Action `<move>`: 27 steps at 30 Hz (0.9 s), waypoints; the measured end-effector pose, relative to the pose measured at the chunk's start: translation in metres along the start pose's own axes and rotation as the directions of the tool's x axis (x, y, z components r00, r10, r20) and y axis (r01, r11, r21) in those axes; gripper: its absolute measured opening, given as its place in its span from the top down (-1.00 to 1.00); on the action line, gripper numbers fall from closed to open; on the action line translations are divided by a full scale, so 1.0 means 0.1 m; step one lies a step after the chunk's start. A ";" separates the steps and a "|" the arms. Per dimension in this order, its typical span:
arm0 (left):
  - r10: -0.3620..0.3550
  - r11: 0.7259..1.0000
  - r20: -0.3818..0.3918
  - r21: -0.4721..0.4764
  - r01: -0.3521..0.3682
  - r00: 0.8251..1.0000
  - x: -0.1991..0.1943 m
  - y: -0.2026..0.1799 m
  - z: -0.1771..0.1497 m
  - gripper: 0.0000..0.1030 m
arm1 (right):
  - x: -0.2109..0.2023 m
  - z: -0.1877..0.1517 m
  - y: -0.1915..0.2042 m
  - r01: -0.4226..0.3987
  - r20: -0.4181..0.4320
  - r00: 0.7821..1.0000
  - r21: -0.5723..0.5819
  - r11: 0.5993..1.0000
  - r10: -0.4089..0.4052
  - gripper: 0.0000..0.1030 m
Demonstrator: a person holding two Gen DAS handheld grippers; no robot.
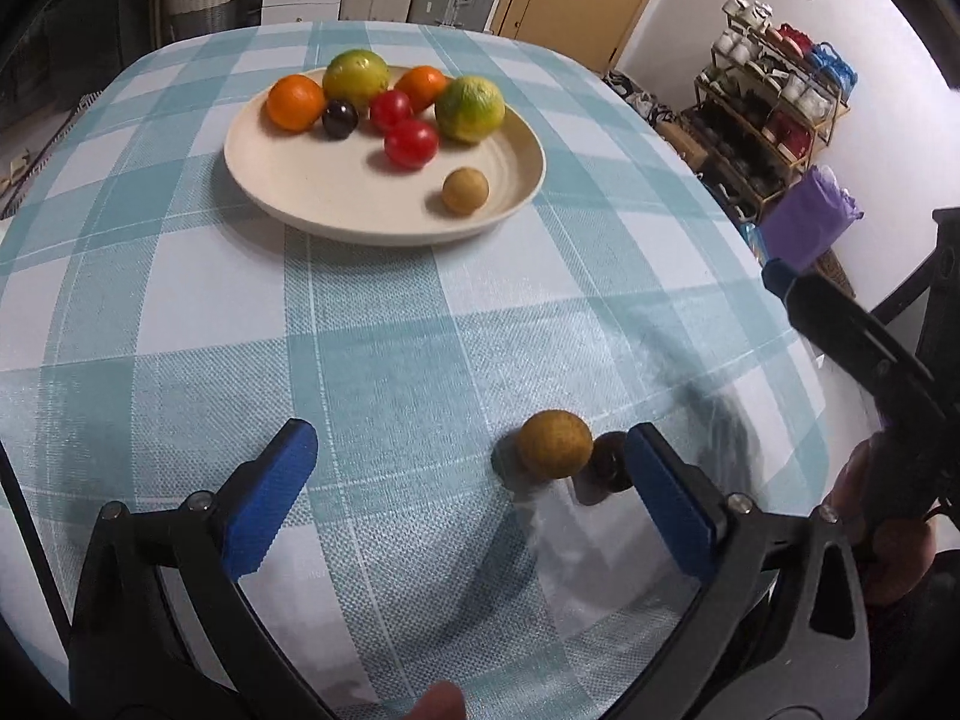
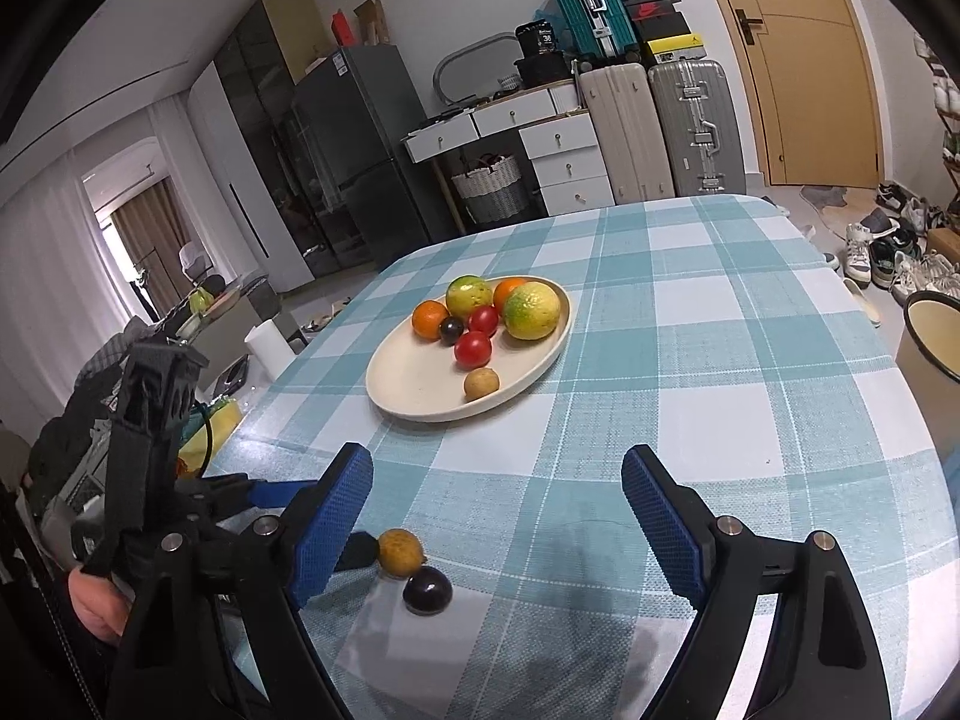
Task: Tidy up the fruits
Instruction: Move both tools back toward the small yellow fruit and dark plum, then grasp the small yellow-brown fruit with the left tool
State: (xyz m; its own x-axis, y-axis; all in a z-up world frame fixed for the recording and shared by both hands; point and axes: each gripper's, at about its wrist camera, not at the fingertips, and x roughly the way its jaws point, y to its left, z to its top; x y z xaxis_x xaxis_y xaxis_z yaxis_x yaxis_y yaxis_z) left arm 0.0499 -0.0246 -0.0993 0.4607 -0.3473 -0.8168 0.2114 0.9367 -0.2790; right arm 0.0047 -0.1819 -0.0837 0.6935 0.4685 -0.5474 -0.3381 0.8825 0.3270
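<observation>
A cream plate (image 1: 336,192) (image 2: 408,384) on the checked tablecloth holds two oranges, two green-yellow citrus, two red fruits, a dark plum and a small brown fruit (image 1: 465,191) (image 2: 481,384). Near the front edge lie a second small brown fruit (image 1: 555,443) (image 2: 399,551) and a dark plum (image 1: 609,461) (image 2: 427,591), touching. My left gripper (image 1: 471,468) is open, with the brown fruit between its fingers close to the right pad. My right gripper (image 2: 498,495) is open and empty, just above and right of the two fruits.
The table's right edge drops to a shoe rack (image 1: 774,120) and a purple bag (image 1: 810,222). A bin (image 2: 936,330) stands at the right. Suitcases (image 2: 660,126), drawers and a fridge (image 2: 354,162) stand beyond the far edge.
</observation>
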 end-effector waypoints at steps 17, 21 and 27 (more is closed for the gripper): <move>-0.030 0.999 -0.027 0.035 0.031 0.999 0.12 -0.10 0.01 -0.57 | 0.04 -0.03 -0.10 -0.004 -0.013 1.000 0.020 1.000 0.004 -0.70; -0.068 0.997 -0.031 0.038 0.069 0.997 0.11 -0.11 0.00 -0.14 | 0.05 -0.04 -0.11 -0.003 -0.017 1.000 0.024 1.000 0.003 -0.70; -0.120 0.992 -0.053 0.035 0.122 0.991 0.10 -0.12 -0.02 0.36 | 0.05 -0.04 -0.10 0.001 -0.020 1.000 0.017 1.000 0.000 -0.70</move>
State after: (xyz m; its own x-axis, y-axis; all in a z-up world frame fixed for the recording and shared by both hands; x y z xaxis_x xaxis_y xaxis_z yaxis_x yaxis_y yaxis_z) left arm 0.0506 -0.0396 -0.1051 0.3851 -0.4546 -0.8031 0.2961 0.8851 -0.3591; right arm 0.0092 -0.1884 -0.0930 0.6807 0.4691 -0.5627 -0.3266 0.8819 0.3400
